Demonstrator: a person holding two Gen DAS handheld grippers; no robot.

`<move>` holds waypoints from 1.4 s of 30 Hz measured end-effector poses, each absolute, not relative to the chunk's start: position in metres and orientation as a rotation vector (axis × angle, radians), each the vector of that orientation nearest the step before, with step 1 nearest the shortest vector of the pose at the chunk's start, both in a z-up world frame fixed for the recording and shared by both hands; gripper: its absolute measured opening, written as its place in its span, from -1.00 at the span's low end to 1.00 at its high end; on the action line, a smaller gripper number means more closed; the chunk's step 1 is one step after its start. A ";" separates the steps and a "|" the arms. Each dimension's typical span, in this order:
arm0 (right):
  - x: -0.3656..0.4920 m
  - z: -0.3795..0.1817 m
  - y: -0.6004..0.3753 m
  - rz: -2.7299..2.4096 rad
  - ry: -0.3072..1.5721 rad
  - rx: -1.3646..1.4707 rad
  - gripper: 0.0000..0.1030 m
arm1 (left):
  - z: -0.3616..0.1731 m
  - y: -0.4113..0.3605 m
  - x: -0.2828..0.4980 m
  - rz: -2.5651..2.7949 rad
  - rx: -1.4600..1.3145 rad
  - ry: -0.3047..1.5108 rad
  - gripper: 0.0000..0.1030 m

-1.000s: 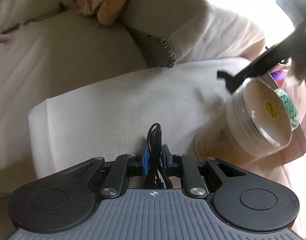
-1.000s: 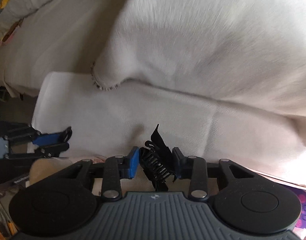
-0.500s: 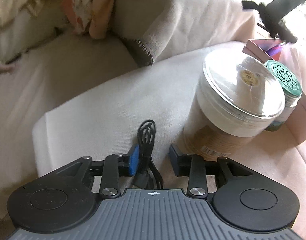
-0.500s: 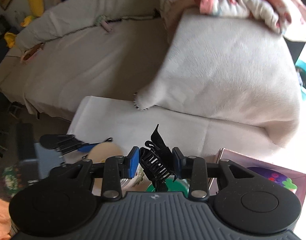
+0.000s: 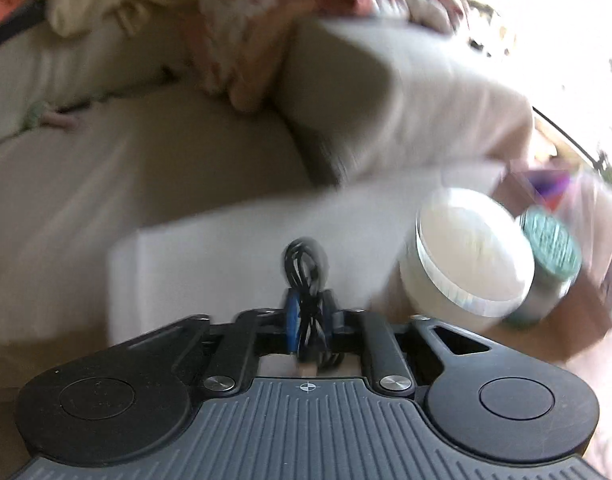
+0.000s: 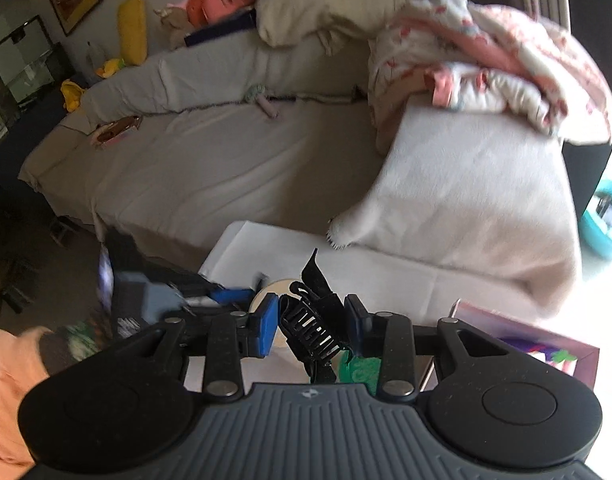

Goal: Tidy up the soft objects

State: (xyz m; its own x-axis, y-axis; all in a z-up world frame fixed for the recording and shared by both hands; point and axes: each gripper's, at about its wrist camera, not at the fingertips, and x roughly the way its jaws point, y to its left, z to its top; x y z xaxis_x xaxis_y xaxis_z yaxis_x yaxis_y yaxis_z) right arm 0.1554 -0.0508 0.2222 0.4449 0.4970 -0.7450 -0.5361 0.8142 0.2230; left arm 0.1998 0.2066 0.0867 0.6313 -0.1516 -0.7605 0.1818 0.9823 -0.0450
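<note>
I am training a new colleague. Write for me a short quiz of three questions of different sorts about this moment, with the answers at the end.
1. True or false: the left gripper is shut on a coiled black cable.
2. What does the right gripper hold? A) a black hair claw clip B) a green sponge C) nothing
3. Fill in: the pink patterned blanket lies bunched on top of the beige ____.

Key
1. True.
2. A: the black hair claw clip sits between its blue pads.
3. Cushion: the beige cushion on the sofa.
</note>
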 end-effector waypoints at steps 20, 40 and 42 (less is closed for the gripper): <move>0.170 0.198 -0.083 0.618 0.943 0.005 -0.32 | 0.072 0.230 0.278 0.005 -0.330 1.021 -0.69; 0.202 0.167 -0.060 0.601 0.990 -0.005 -0.32 | 0.035 0.188 0.282 -0.074 0.101 0.947 -0.56; 0.197 0.174 -0.060 0.603 0.973 -0.014 -0.32 | 0.033 0.195 0.267 -0.111 0.115 0.902 -0.60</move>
State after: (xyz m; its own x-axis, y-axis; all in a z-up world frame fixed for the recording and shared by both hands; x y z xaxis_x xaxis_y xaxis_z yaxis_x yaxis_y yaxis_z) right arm 0.1974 -0.0599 0.1736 0.4131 0.4733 -0.7780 -0.4858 0.8371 0.2514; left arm 0.2672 0.1950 0.0333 0.6150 -0.0475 -0.7871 0.1444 0.9881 0.0532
